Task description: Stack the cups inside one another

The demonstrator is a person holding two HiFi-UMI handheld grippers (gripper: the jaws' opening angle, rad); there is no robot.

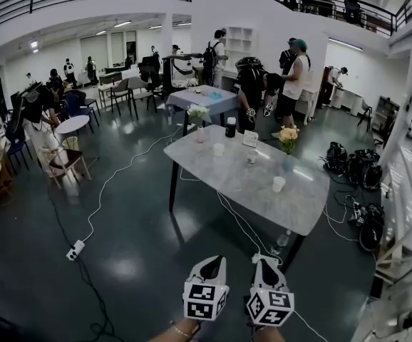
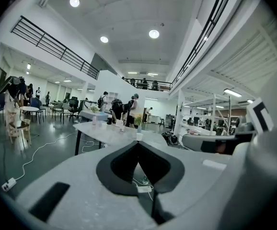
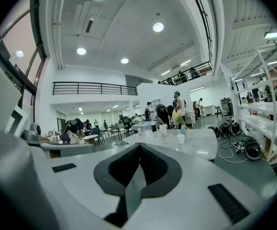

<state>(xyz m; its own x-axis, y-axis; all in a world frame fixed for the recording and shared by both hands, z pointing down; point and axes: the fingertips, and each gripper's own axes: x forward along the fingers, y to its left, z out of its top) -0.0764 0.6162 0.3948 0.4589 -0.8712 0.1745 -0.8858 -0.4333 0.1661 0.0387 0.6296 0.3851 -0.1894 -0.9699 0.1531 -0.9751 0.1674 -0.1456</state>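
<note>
- White cup point(image 1: 279, 184) is standing alone toward the right end of the grey marbled surface point(image 1: 241, 194). A second pale cup point(image 1: 219, 149) is sitting well apart from it, nearer the left corner. A small third cup or glass point(image 1: 252, 157) is standing between them, too small to identify.
- Nothing is nesting inside anything yet. I judge the stacking not begun, so every cup is waiting to be picked up and dropped into another.
- Left gripper point(image 1: 214, 260) and right gripper point(image 1: 264, 260) are hovering side by side over the dark floor point(image 1: 135, 248), well short of the surface's near edge and far from any cup.
- Both pairs of fingers are pressing fully together with nothing between them, as each gripper view is showing. They will need opening before any grasp.
- Two vases are holding flowers: white flowers point(image 1: 199, 112) by the far left edge and yellow flowers point(image 1: 288, 135) by the far right edge. A dark tumbler point(image 1: 230, 127) is standing at the far corner. Whether it or the cups are holding anything is too distant to tell.
</note>
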